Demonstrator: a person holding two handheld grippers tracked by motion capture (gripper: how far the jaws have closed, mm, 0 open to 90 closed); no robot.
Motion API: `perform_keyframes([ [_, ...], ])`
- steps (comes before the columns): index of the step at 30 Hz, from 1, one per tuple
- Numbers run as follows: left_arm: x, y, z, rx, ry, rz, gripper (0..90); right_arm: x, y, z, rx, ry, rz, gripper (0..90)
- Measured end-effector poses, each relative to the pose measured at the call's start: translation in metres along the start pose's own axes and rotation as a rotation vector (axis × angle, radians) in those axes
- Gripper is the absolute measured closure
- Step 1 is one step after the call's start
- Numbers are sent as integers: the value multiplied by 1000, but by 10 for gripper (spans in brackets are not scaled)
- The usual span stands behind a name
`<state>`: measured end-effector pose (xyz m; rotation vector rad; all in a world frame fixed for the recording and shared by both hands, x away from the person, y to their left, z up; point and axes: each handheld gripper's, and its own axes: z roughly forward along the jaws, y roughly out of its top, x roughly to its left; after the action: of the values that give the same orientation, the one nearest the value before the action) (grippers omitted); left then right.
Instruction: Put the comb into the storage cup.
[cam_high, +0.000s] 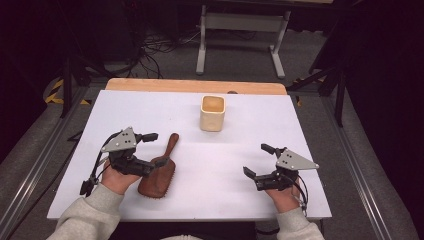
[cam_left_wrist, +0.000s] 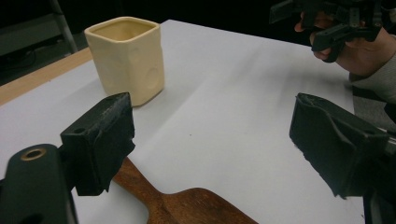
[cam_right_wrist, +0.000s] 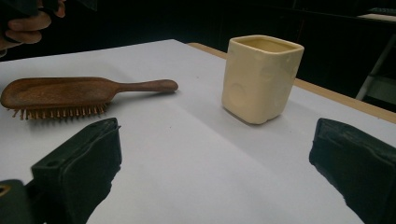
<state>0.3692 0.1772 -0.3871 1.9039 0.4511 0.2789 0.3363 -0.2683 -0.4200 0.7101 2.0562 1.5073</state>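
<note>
Wooden and dark brown, the paddle hairbrush (cam_high: 159, 172) is the thing in hand. It lies bristles down on the white tabletop (cam_high: 240, 165) at the near left, handle pointing away toward the far edge, head toward the person.

At far left, the left gripper (cam_high: 148, 150) hangs just over the brush. Its jaws are spread wide with nothing clamped; the left gripper view shows the handle (cam_left_wrist: 140, 182) passing below and between the two black pads, neither one pressing on it.

The brush looks stiff and light, its smooth finish probably a little slick. The bristle pins (cam_right_wrist: 56, 112) would likely flex, so they are a poor place to pinch. A better hold, I judge, is across the narrow neck where handle widens into head: thin enough for the jaws and near the balance point, so the head should not swing down.

Further right and back stands a cream square cup (cam_high: 212, 113), upright, empty as far as can be seen, well apart from the brush.

At far right, the right gripper (cam_high: 260, 162) sits near the front edge, jaws wide apart and empty over bare tabletop.
</note>
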Motion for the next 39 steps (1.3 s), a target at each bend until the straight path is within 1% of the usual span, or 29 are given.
perform_keyframes([
  [1,1,1,1,7,-9,5,161,0,0,0,0,0,0,26],
  [3,3,3,3,26,-47,2,196,0,0,0,-1,5,2,27],
  [5,4,4,5,48,-67,5,233,0,0,0,-2,4,2,27],
  [6,4,5,6,52,-71,7,265,0,0,0,-2,5,1,27],
  [8,6,7,9,81,-92,13,316,0,0,0,-2,5,0,27],
  [9,6,7,9,83,-100,8,368,0,-1,0,1,8,2,27],
  [10,8,7,10,78,-123,5,413,0,-1,0,-1,10,7,28],
  [11,9,6,10,76,-132,-5,495,0,-1,0,-1,12,11,28],
  [12,11,6,10,76,-150,-7,576,0,-1,0,-2,13,11,27],
  [13,12,6,10,76,-159,-7,656,0,-1,0,-2,13,9,28],
  [15,12,6,10,79,-162,-9,791,0,-1,0,-4,14,9,27],
  [16,13,7,11,82,-167,-9,826,0,-1,0,-4,14,9,27],
  [17,14,7,11,86,-166,-7,880,0,-1,0,-4,14,10,27],
  [18,15,7,11,87,-166,-14,899,0,-1,0,-3,13,11,27],
  [19,16,8,12,95,-169,-18,900,0,-1,0,-3,13,11,27],
  [22,19,9,15,113,-160,-22,900,0,-1,0,-3,16,10,27],
  [26,23,11,21,147,-147,-19,900,0,-1,0,-2,16,10,27],
  [29,25,14,27,188,-119,-6,900,0,-1,0,-2,15,10,28],
  [30,27,15,31,210,-106,-2,900,0,-1,0,-2,15,10,27],
  [31,27,15,33,218,-102,-3,900,0,-1,0,-3,15,8,27],
  [32,28,15,36,229,-106,-1,900,0,-1,0,-2,15,7,28],
  [34,29,14,41,240,-85,5,900,0,-1,0,-1,15,9,27],
  [36,32,13,46,254,-93,-14,900,-1,-1,0,-3,15,9,27],
  [38,34,11,53,286,-69,-24,900,-1,-1,-1,-5,17,10,27],
  [39,36,10,56,299,-51,-38,900,-1,-1,-1,-5,19,10,27],
])
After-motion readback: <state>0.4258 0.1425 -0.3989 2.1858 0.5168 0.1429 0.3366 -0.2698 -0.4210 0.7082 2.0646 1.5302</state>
